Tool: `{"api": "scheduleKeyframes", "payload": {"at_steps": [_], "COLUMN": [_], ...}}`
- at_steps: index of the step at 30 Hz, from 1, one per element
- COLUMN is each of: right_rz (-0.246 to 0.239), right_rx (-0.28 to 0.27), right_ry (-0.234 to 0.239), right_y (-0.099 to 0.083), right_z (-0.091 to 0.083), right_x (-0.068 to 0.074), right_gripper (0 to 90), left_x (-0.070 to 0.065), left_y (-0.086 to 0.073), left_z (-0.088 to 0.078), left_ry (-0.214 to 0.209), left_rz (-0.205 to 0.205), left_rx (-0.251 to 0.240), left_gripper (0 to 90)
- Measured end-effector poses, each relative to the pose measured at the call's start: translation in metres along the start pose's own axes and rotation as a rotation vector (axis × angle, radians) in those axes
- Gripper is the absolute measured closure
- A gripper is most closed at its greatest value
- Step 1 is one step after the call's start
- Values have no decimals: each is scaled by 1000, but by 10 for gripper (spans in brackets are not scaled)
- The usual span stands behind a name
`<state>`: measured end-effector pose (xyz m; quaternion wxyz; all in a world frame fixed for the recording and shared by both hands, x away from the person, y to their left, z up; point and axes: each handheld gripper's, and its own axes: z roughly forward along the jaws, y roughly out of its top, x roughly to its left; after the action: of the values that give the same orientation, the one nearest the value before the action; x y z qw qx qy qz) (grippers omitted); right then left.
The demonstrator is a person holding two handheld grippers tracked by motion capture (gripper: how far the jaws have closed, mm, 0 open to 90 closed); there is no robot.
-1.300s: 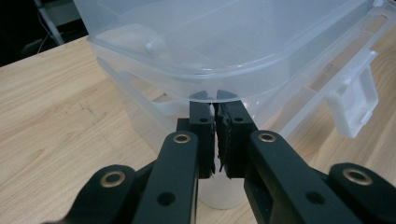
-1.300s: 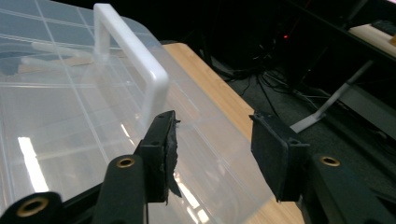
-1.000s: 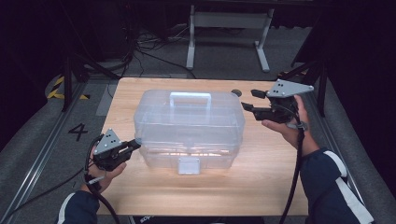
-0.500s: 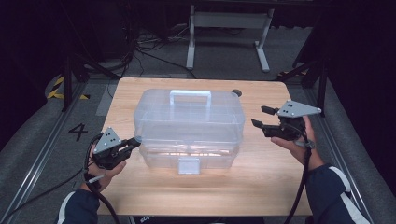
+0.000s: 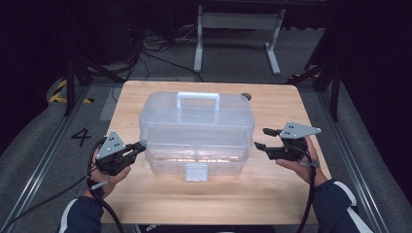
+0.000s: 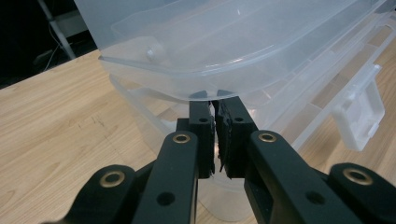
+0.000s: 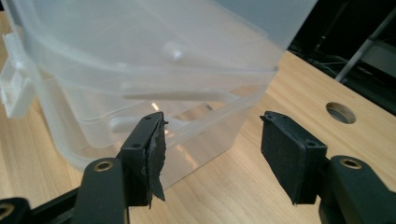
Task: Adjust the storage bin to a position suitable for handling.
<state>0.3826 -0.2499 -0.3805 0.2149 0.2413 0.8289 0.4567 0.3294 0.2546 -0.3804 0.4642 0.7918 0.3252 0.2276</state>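
High view: a clear plastic box (image 5: 197, 133) sits mid-table (image 5: 272, 189). It looks light, stiff and slick; the top handle (image 5: 197, 99) seems the surest hold. The left claw (image 5: 138, 146) touches its left end, and the right claw (image 5: 259, 141) hangs just beside its right end.

Left gripper view: the jaws are pressed together under the lid rim (image 6: 187, 84); whether they pinch anything is unclear.

Right gripper view: the jaws are spread, holding nothing. The front latch (image 7: 14, 91) is cut off.

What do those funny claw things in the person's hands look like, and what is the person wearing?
Each hand holds a black claw tool with two chunky jaws, dotted with round brass-coloured screws. The left gripper and the right gripper each carry a grey three-cornered plate with small dark holes on top, and a black cable trails back from each. The flat pads are black. The sleeves are dark blue with white stripes.
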Motion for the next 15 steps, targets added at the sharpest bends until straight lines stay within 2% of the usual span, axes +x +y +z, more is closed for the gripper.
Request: {"api": "scheduleKeyframes", "payload": {"at_steps": [3,6,10,15], "right_rz": [-9,-19,3,6], "right_rx": [-7,-21,-80,-98], "right_ry": [6,-7,-30,-38], "right_y": [-1,0,2,2], "right_z": [4,8,9,9], "right_x": [5,10,11,11], "right_gripper": [415,421,440,442], "left_x": [1,1,1,0], "left_y": [1,1,1,2], "left_z": [0,-1,0,0], "left_ry": [1,0,-3,1], "left_rz": [3,5,7,19], "left_rx": [-3,0,-1,5], "left_gripper": [852,851,848,840]}}
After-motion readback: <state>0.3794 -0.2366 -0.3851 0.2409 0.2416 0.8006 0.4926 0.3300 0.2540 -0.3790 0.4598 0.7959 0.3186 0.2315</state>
